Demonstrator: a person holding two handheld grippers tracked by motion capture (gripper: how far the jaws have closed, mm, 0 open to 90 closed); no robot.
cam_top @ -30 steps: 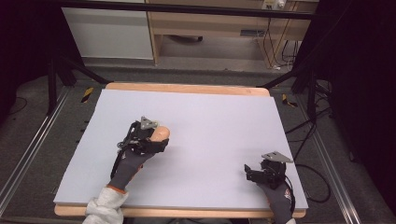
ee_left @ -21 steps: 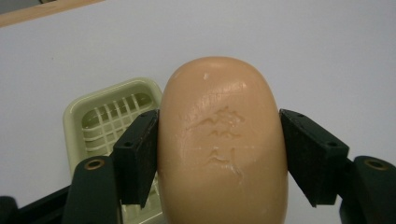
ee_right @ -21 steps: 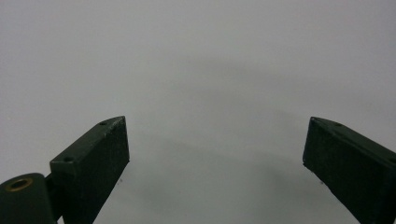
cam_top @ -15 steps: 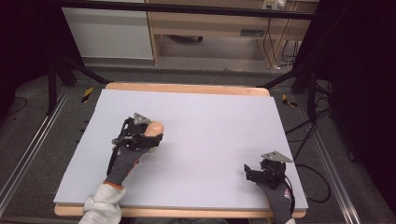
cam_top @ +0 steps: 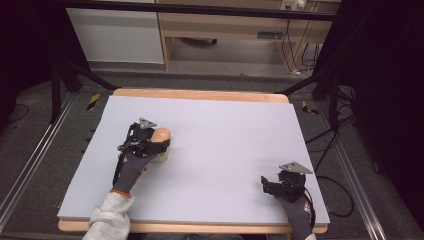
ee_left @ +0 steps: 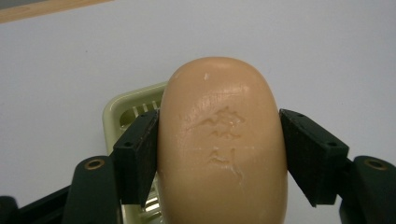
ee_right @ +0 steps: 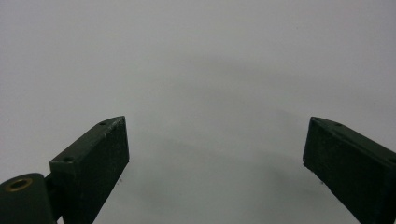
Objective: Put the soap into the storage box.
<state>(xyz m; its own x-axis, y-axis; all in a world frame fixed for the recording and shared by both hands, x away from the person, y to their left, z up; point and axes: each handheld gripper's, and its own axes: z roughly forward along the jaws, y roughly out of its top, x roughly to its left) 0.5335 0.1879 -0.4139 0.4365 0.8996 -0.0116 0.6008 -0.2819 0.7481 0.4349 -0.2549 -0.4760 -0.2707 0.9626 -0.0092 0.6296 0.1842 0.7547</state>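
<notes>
A tan oval bar of soap (ee_left: pixel 222 144) with embossed marks is clamped between the two black jaws of my left gripper (ee_left: pixel 219 154). Just below it lies a pale green slatted soap dish (ee_left: pixel 128 109) on the grey mat. From above, the soap (cam_top: pixel 161 135) and the dish (cam_top: pixel 161 157) sit at the mat's left middle, under the left gripper (cam_top: pixel 159 144). My right gripper (cam_top: pixel 265 186) rests near the front right corner, its jaws wide apart over bare mat (ee_right: pixel 210 84) with nothing between them.
The grey mat (cam_top: pixel 225 135) covers a wooden table (cam_top: pixel 200 94). Dark stand legs and cables lie on the floor around it, with light-coloured cabinets behind. Metal rails run along both sides of the table.
My left gripper with the soap has moved left and away from me over the mat, now above the soap dish. The right gripper has stayed put.
</notes>
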